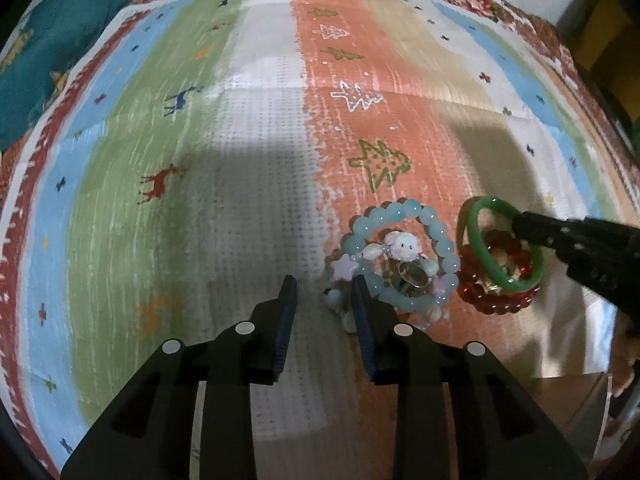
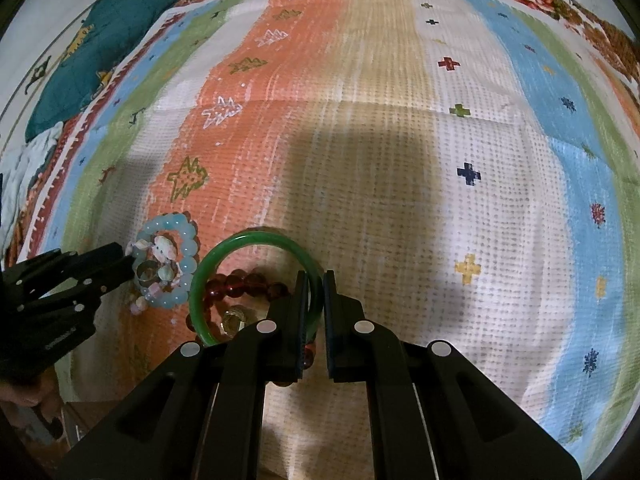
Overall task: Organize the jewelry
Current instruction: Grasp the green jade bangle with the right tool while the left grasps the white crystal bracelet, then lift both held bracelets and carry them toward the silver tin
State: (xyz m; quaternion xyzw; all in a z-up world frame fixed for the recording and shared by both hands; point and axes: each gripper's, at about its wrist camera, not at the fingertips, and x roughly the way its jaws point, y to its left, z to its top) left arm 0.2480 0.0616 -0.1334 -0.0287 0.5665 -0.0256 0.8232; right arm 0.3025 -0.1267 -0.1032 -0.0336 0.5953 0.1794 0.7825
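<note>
A green bangle (image 2: 224, 264) is pinched at its right rim by my right gripper (image 2: 316, 280), which is shut on it; it also shows in the left wrist view (image 1: 486, 252), tilted over a red bead bracelet (image 1: 500, 300) (image 2: 248, 282). A small ring (image 2: 233, 320) lies inside the red bracelet. A pale blue bead bracelet (image 1: 400, 216) (image 2: 172, 232) with a white bunny charm (image 1: 404, 246) and a silver ring (image 1: 414, 278) lies just left of them. My left gripper (image 1: 324, 292) is open and empty, its right finger beside the blue bracelet.
Everything lies on a striped, patterned cloth (image 1: 260, 160) (image 2: 400, 160). A teal cushion (image 1: 52, 52) (image 2: 92, 60) sits at the far left. A brown box edge (image 1: 580, 400) shows at the lower right of the left wrist view.
</note>
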